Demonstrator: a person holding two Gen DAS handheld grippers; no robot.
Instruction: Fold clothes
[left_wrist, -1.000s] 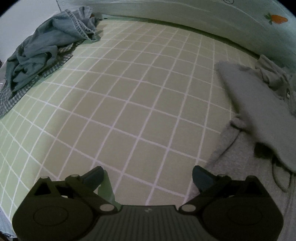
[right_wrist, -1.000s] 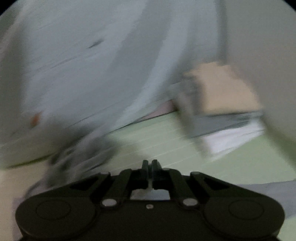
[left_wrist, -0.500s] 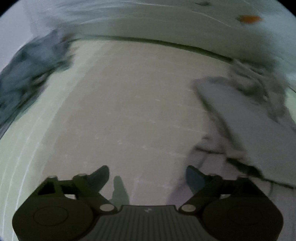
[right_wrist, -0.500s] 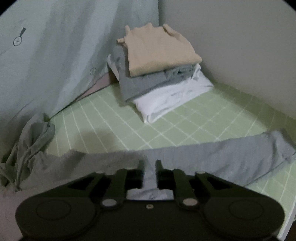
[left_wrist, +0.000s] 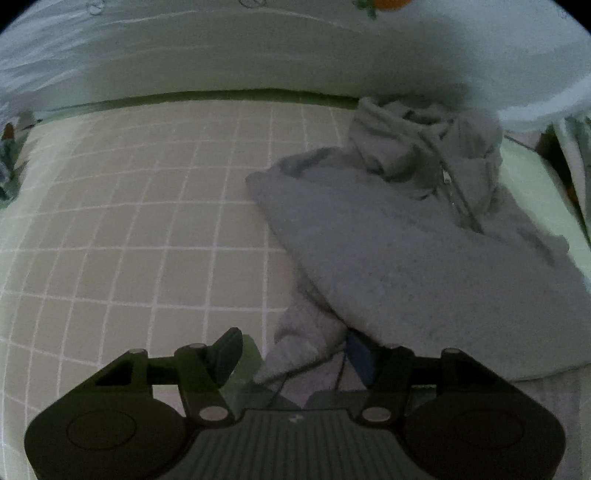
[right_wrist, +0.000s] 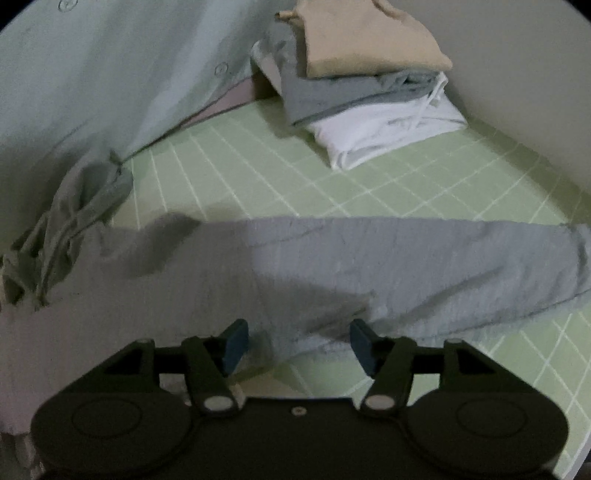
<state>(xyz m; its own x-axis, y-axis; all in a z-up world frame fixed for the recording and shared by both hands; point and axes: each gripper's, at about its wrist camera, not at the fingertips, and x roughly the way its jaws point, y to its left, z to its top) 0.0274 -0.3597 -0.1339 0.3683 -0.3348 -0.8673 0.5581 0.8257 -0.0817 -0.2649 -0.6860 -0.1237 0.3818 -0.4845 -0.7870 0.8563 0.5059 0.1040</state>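
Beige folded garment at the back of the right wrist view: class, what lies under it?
The beige garment tops a stack: beneath it a folded grey garment, then a white one on the green checked sheet. Only folded edges show; anything between or behind is covered.

- A bed sheet (left_wrist: 155, 229), pale green with a grid of thin white lines, fills the left and middle of the left wrist view and the right half of the right wrist view.
- A grey hoodie (left_wrist: 424, 258) lies directly on it, on the right of the left wrist frame, its bunched hood toward the upper right.
- In the right wrist view one grey sleeve (right_wrist: 424, 266) stretches across the middle of the frame, flat on the sheet.
- A stack of folded clothes (right_wrist: 369, 85) sits at the top centre there: beige on top, grey in the middle, white at the bottom touching the sheet.
- A pale blue-green cloth (right_wrist: 92, 92) meets the sheet at the upper left.
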